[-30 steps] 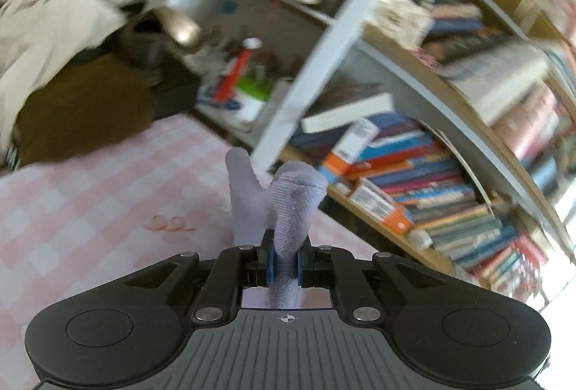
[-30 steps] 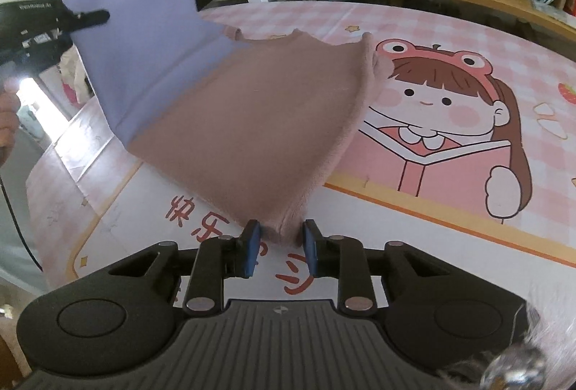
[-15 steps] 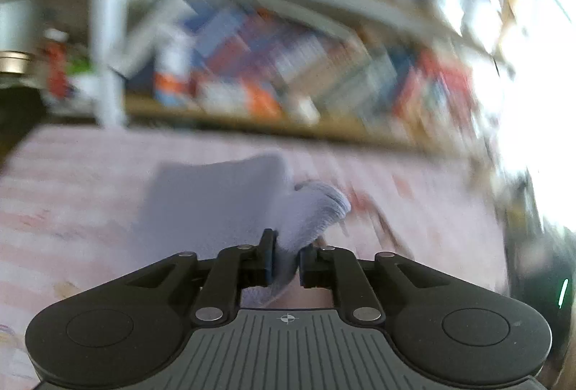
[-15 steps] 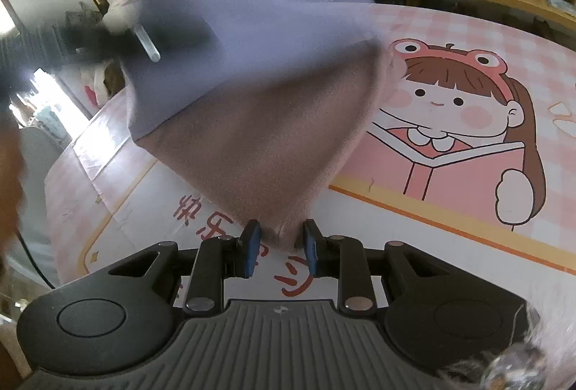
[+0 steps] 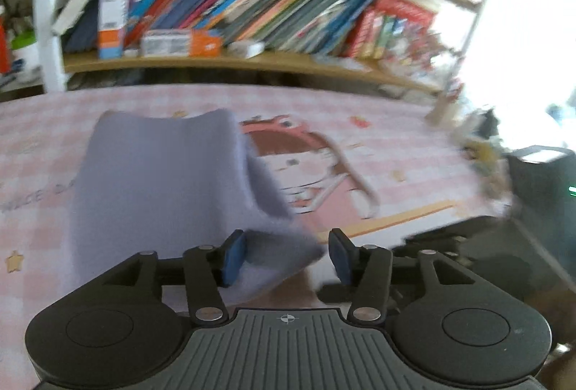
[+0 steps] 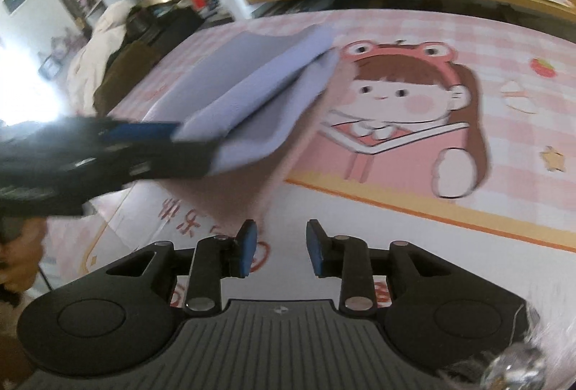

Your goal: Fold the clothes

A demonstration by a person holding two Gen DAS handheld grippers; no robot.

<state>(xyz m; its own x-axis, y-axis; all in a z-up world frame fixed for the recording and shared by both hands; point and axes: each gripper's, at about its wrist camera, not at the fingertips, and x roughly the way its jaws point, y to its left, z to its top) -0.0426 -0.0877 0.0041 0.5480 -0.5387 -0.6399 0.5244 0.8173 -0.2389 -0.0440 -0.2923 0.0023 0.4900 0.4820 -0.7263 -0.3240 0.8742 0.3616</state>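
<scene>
The garment, lilac [image 6: 252, 76] on one face and dusty pink [image 6: 244, 181] on the other, lies folded over on the cartoon table mat [image 6: 468, 217]. My left gripper [image 5: 287, 256] has its jaws opening. The lilac corner [image 5: 280, 253] lies loose between them, against the left pad, and is not pinched. From the right wrist view the left gripper [image 6: 172, 138] reaches in from the left at the fold's near edge. My right gripper [image 6: 281, 247] also has its jaws opening. The pink corner ends just above its left finger [image 6: 248, 246], with nothing pressed between the pads.
A bookshelf [image 5: 252, 4] full of books and boxes runs behind the table. A heap of cream and brown clothing [image 6: 97, 66] sits past the table's left end. A dark box with a green light [image 5: 540, 181] stands at the right. A person's hand [image 6: 21, 238] holds the left gripper.
The left gripper swung the lilac end across and down onto the garment, then opened off it. The right jaws widened and the pink corner came free.
</scene>
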